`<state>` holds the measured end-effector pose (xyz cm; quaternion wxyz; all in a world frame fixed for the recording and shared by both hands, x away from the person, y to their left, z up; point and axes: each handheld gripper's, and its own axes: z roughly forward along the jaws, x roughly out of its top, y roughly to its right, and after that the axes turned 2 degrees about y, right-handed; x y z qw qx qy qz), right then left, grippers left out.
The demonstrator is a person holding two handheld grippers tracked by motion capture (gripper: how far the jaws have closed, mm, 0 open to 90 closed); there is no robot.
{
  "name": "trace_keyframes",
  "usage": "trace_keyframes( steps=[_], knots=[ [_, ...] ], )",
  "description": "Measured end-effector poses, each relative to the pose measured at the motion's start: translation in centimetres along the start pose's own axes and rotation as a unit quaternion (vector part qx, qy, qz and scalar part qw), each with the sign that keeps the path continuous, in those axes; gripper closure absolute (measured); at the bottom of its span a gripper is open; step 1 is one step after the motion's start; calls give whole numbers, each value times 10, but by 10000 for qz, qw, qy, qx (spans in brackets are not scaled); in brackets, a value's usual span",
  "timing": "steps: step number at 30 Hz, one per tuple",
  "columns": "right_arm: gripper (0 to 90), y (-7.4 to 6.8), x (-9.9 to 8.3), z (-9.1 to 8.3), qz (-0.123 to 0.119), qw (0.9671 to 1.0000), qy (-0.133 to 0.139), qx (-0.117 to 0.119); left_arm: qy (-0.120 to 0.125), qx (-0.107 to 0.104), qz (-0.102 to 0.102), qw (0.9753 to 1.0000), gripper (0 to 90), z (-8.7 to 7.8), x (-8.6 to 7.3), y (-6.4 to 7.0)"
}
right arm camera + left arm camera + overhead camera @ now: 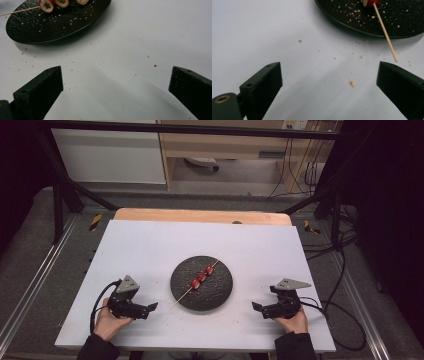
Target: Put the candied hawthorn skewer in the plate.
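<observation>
Left gripper: we see the left gripper [150, 309] low over the worktop, its jaws spread wide with nothing between them; in the left gripper view [329, 82] bare white surface and a few crumbs lie between the two black jaws.
Right gripper: we see the right gripper [258, 308] also spread wide and holding nothing; in the right gripper view [116, 82] bare surface lies between its jaws.
Hands: we see each gripper held from behind by a hand, the left hand [107, 322] and the right hand [295, 322], both in dark sleeves.
Skewer: ahead of the left gripper and toward its right jaw, the bare wooden end of the skewer [385, 33] juts over the plate's rim and stops just short of that jaw, not touching it. From the right gripper we see the skewer [20, 11] ahead and to the left, well apart. In the high view the skewer [195, 284] lies slantwise between the two grippers.
Fruit pieces: we count three red pieces [201, 277] threaded on the skewer, resting on the plate.
Plate: the round black plate [220, 295] sits between the grippers, near both, touching neither.
Worktop: the white worktop [150, 245] carries the plate; we see crumbs scattered near it.
</observation>
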<state>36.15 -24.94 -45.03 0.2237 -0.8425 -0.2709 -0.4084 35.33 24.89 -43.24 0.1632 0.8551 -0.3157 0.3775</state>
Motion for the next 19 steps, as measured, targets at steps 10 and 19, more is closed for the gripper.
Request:
trace_keyframes(
  steps=[10,19],
  knots=[
    [2,-1,-2,1,-41,9999,-99,13,110,-26,-157,9998,64,-3,-26,-13],
    [3,-1,-4,1,-80,9999,-132,39,160,-28,-162,9997,64,-5,-30,-15]
  ],
)
